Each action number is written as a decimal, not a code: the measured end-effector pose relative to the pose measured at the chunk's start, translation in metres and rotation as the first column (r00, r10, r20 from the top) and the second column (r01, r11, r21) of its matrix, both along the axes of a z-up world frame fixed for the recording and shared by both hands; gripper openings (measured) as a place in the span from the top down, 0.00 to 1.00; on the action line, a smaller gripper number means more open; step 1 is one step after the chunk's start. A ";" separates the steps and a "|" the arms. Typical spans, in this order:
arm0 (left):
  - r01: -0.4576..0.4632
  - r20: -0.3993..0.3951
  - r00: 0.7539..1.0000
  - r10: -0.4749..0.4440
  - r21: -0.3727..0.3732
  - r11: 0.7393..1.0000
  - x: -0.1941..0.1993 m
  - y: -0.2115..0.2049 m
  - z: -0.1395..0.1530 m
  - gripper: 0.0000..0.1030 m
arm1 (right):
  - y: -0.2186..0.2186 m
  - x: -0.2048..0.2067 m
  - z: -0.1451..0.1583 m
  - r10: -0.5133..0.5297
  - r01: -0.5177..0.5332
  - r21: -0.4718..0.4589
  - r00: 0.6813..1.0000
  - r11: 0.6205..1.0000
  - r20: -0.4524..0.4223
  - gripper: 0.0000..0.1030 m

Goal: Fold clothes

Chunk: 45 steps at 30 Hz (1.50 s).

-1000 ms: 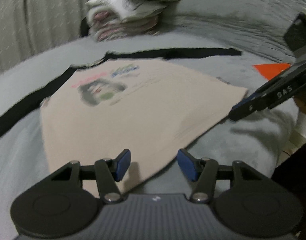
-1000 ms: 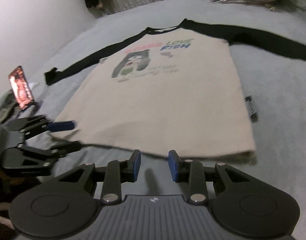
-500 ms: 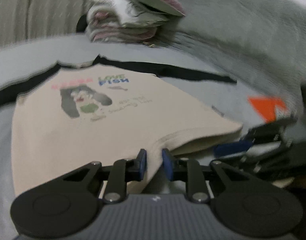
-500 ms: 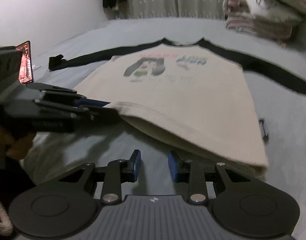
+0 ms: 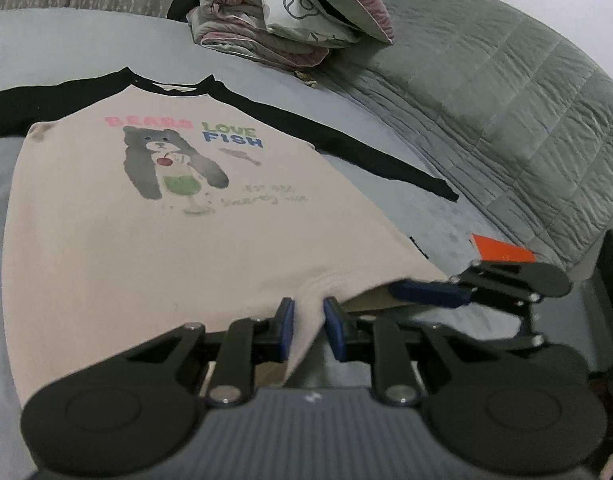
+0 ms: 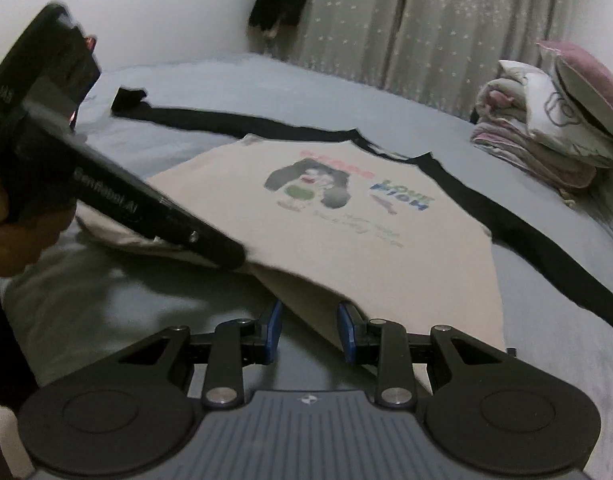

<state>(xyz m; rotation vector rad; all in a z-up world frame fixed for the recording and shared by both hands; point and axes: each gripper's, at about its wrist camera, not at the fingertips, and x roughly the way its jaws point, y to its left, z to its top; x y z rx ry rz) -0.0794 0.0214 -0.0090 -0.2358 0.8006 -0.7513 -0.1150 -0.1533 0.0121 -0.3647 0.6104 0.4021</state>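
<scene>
Bed (image 5: 446,208) under shirt (image 5: 146,248): left gripper (image 5: 308,330) now pinches its lifted hem, right gripper (image 6: 309,332) still spread

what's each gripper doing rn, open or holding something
Left gripper: shut on the shirt hem, lifting it.
Right gripper: open, with the hem lying between its jaws, not clamped.

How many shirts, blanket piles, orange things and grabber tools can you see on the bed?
Shirts: 1, the bear shirt
Blanket piles: 1, the folded bedding
Orange things: 1, the orange card
Grabber tools: 2, left gripper and right gripper
Total: 5
</scene>
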 end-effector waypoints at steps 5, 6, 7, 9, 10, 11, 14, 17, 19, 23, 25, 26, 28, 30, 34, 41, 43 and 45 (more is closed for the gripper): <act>0.004 -0.002 1.000 -0.004 -0.004 1.000 0.001 -0.002 0.000 0.83 | 0.011 0.003 -0.010 0.017 -0.014 -0.117 1.000 0.993 0.022 0.70; 0.006 0.003 1.000 -0.006 -0.001 1.000 0.001 -0.003 0.000 0.83 | 0.011 0.001 -0.010 0.024 -0.020 -0.135 0.999 0.991 0.029 0.74; 0.010 0.009 1.000 -0.010 0.001 1.000 0.000 -0.004 0.001 0.82 | 0.012 0.000 -0.011 0.032 -0.026 -0.153 0.999 0.988 0.036 0.93; 0.022 0.020 1.000 -0.022 -0.004 1.000 -0.001 -0.003 0.003 0.79 | 0.013 -0.002 -0.012 0.047 -0.037 -0.188 0.998 0.981 0.049 0.97; 0.023 0.028 0.999 -0.023 -0.011 1.000 -0.002 0.000 0.005 0.76 | 0.013 -0.004 -0.013 0.055 -0.042 -0.206 0.997 0.978 0.056 0.97; 0.020 0.033 0.999 -0.020 -0.024 1.000 -0.003 0.003 0.007 0.74 | 0.013 -0.005 -0.014 0.063 -0.048 -0.224 0.996 0.973 0.062 0.97; 0.004 0.041 0.999 -0.001 -0.071 0.997 -0.002 0.017 0.014 0.71 | 0.007 -0.012 -0.019 0.081 -0.072 -0.245 0.996 0.967 0.028 0.97; -0.002 0.031 1.000 0.004 -0.061 0.998 0.000 0.022 0.015 0.71 | -0.003 -0.019 -0.022 0.082 -0.082 -0.242 0.997 0.967 -0.008 0.97; 0.003 0.023 1.000 -0.002 -0.034 0.999 0.001 0.023 0.013 0.71 | -0.017 -0.018 -0.017 0.031 -0.032 -0.183 0.999 0.983 -0.005 0.97; 0.053 0.020 0.998 -0.055 0.081 0.995 -0.006 0.013 0.005 0.71 | -0.045 -0.016 -0.006 -0.070 0.069 -0.064 0.998 0.996 -0.009 0.95; 0.064 0.032 0.997 -0.068 0.115 0.991 -0.012 0.014 0.002 0.70 | -0.059 -0.015 -0.001 -0.120 0.120 -0.004 0.993 0.993 -0.015 0.86; 0.060 0.036 0.997 -0.065 0.121 0.991 -0.013 0.016 0.002 0.69 | -0.066 -0.014 0.002 -0.145 0.145 0.026 0.989 0.989 -0.020 0.83; 0.048 0.045 0.998 -0.054 0.127 0.991 -0.017 0.023 0.003 0.67 | -0.079 -0.013 0.007 -0.193 0.195 0.085 0.981 0.977 -0.031 0.72; 0.014 0.052 0.998 -0.019 0.108 0.994 -0.018 0.034 0.006 0.66 | -0.097 -0.011 0.011 -0.279 0.282 0.136 0.959 0.950 -0.040 0.66; -0.050 0.050 0.998 0.047 0.064 0.997 -0.016 0.053 0.011 0.65 | -0.129 0.001 0.008 -0.422 0.450 0.234 0.892 0.862 -0.161 0.63; -0.025 0.039 0.999 0.020 0.129 0.991 -0.021 0.051 0.003 0.65 | -0.165 0.025 -0.013 -0.423 0.607 0.465 0.789 0.644 -0.445 0.62; -0.011 0.045 0.999 0.003 0.176 0.984 -0.024 0.045 -0.002 0.65 | -0.171 0.022 -0.011 -0.416 0.610 0.500 0.789 0.615 -0.452 0.85; -0.002 0.063 0.998 -0.011 0.205 0.979 -0.027 0.043 -0.004 0.65 | -0.176 0.015 -0.007 -0.413 0.600 0.531 0.799 0.598 -0.438 0.89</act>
